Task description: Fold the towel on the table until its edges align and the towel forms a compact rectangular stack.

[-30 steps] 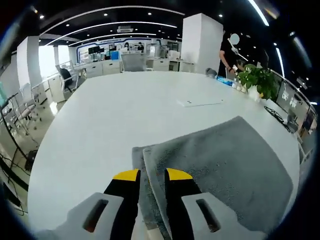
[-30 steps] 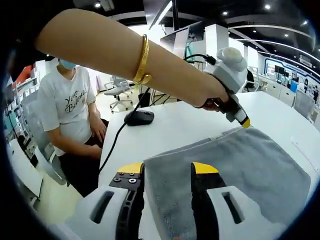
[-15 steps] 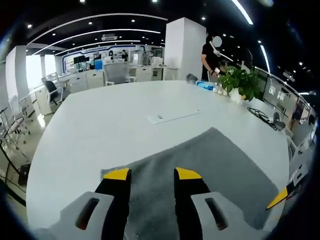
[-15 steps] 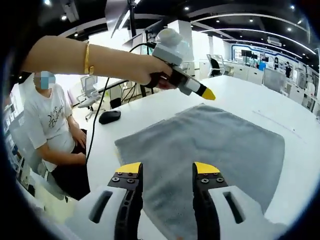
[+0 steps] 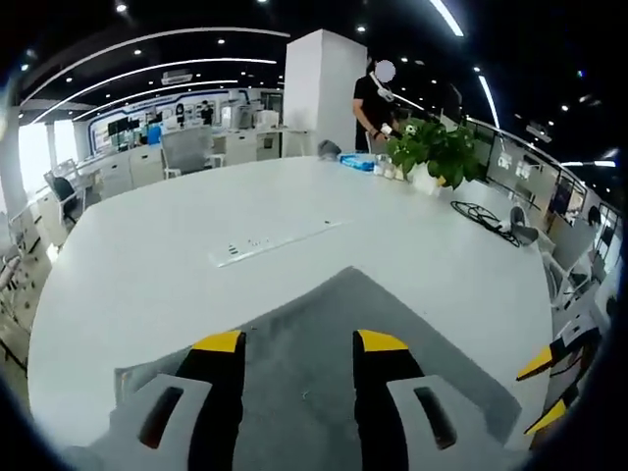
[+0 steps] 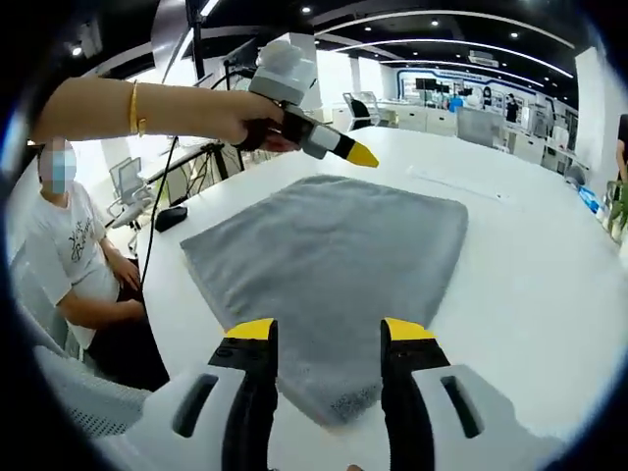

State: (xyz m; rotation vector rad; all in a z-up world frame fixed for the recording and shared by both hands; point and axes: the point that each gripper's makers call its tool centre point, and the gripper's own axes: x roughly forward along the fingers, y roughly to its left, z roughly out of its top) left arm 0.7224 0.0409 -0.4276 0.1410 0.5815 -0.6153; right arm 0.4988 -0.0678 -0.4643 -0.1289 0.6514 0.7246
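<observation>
A: Where does the towel (image 6: 329,265) sit?

B: Flat on the white counter (image 6: 530,275), a grey four-sided sheet with no fold visible from here. In the right gripper view it fills the middle, and one corner points to 6 o'clock, just in front of the right gripper (image 6: 329,332). In the left gripper view the towel (image 5: 294,363) runs under the left gripper (image 5: 294,341), its far corner up at 12 o'clock.

A: And the fingers?

B: Both pairs stand apart with nothing between them. The left gripper (image 6: 319,147) also shows in the right gripper view at 11 o'clock, raised above the towel's far edge, held in a hand (image 6: 250,118).

A: So how should the next fold go?

B: I judge that each gripper needs a corner on the same side. Bring the fingers down low at the edge, pinch only one layer, then lift both corners together and carry them straight across to the opposite edge.

A: What makes it go well?

B: Keeping the two grippers level, so the edge stays straight. Set it down exactly on the other edge, or the stack comes out skewed. A power strip (image 5: 275,240) lies beyond the towel at 11 o'clock in the left gripper view, a plant (image 5: 437,152) further off at 1 o'clock.
</observation>
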